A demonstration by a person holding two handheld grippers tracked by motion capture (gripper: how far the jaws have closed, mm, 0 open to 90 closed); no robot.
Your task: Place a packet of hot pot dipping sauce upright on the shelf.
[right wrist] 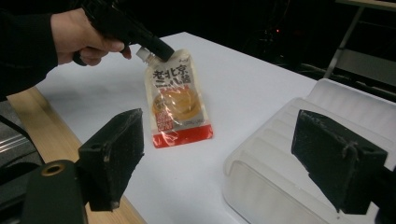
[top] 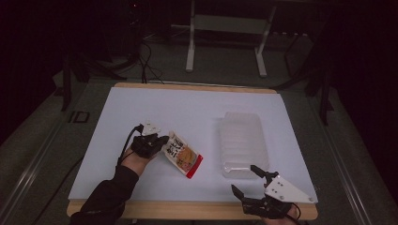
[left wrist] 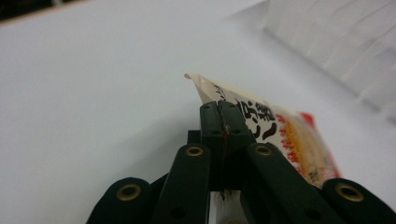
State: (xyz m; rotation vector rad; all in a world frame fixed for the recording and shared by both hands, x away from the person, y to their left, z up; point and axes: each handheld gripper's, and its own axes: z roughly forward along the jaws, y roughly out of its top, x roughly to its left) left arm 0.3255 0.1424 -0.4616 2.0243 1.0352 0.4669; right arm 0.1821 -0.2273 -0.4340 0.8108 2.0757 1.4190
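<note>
Left tool [top: 162,140] pinching glossy flat sauce pouch [top: 183,154] by its top edge. Right tool [top: 244,180] spread beside ribbed translucent plastic tray [top: 241,136] on matte white counter [top: 187,108].

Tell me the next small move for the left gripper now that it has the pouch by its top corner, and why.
Probably carry the pouch a little toward the clear tray. The left gripper is shut on the pouch's upper edge, its red bottom end seems to touch the white table, and the tray sits beside it. The right gripper waits open near the tray's front corner.
</note>
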